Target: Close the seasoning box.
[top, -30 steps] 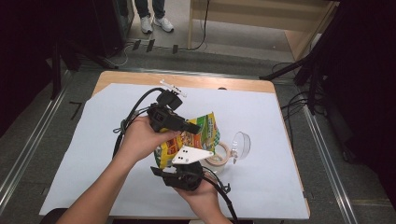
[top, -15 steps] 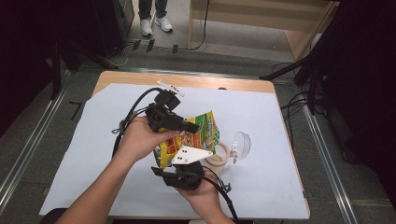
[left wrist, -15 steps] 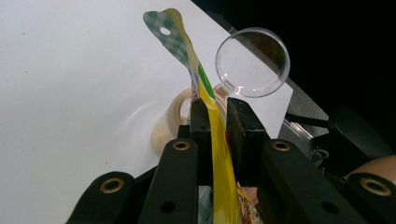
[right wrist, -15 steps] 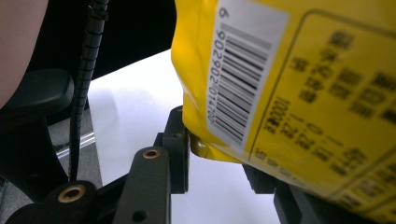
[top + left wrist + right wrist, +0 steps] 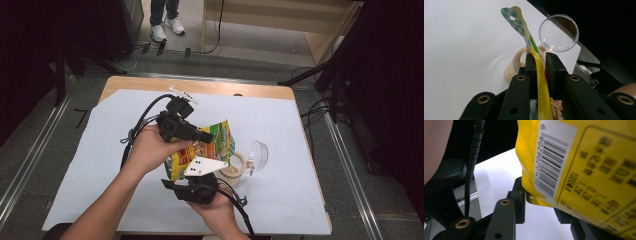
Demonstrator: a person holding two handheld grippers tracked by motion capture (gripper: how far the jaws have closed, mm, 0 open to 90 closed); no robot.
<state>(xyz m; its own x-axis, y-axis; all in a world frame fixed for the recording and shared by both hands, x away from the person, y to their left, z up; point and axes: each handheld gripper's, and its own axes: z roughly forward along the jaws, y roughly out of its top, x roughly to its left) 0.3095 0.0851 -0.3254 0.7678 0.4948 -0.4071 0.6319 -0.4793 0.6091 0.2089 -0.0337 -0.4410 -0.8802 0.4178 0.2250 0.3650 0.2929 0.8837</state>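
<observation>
Current condition: the snack bag (image 5: 200, 147) is held clear of the white-covered surface (image 5: 90, 165), near its centre, between both tools. The left gripper (image 5: 202, 136) has its fingers (image 5: 531, 67) closed on the thin upper seal of the bag; in the left gripper view the yellow film passes edge-on between the pads, and the checked hang-tab stands free at 12 o'clock. The right gripper (image 5: 197, 175) sits at 6 o'clock of the bag. In the right gripper view its fingers (image 5: 520, 195) straddle the bottom corner by the barcode; one pad touches the film, the other is hidden behind the bag, so a firm clamp is judged likely but is not confirmed.

Hazards, as judged from this position:

1. Slip at the seal. The film is smooth and the left pads hold a narrow strip. A pull by the two tools away from each other could draw the film out of the fingers.
2. Uncontrolled tear. If the two grips are pulled apart unevenly, the seam may split suddenly and scatter the contents over the surface.
3. Loss of the lower corner. If the right hold is partial, the bag would swing from the left grip alone.
4. Collision. A clear round lid (image 5: 257, 155) and a roll of tape (image 5: 234, 167) lie at 4 o'clock of the bag, near it. A dropped or swinging bag could strike them.
</observation>
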